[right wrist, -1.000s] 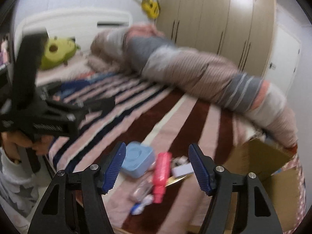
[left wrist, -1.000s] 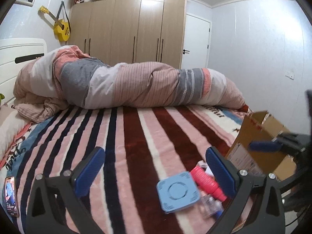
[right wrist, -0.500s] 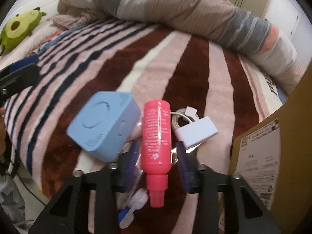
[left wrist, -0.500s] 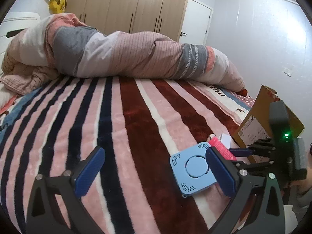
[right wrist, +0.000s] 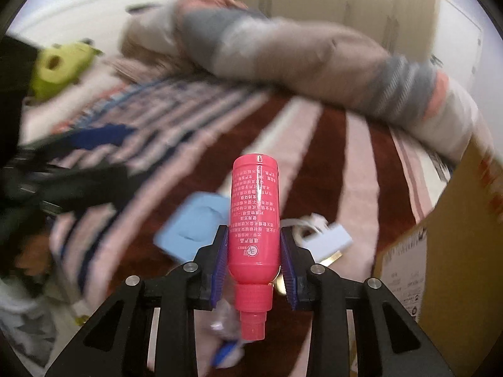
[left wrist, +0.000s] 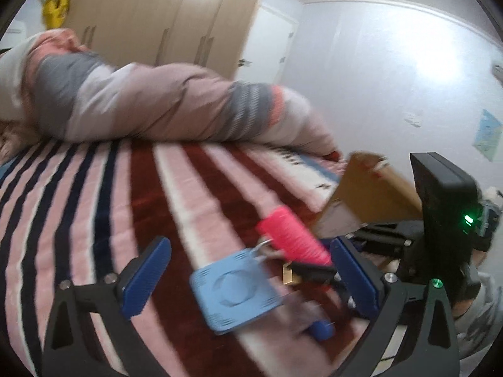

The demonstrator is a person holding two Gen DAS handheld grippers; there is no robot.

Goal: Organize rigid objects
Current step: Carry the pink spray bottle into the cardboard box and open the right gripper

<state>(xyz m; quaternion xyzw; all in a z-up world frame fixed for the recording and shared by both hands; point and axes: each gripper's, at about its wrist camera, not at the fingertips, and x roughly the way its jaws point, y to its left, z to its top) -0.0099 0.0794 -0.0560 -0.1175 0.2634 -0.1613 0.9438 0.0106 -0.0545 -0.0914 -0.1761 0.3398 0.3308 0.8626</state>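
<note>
The right gripper [right wrist: 254, 262] is closed on a glossy pink cylindrical plastic bottle [right wrist: 254, 216], its blue ribbed pads pressing both sides of the lower body; the bottle is lifted clear of the plush striped blanket [right wrist: 330, 144], base pointing away, ridged cap nearest the camera. The left gripper [left wrist: 248, 278] stands wide open, holding nothing, above a flat pale-blue square plastic device [left wrist: 234, 289] with rounded corners and vent slots. Beside the device lie a white rectangular adapter [right wrist: 327, 240] and a small blurred clear item with a blue part [right wrist: 228, 350]. A brown cardboard box [right wrist: 452, 251] stands at the right. A rolled striped quilt [left wrist: 151, 103] lies across the far bed.
</note>
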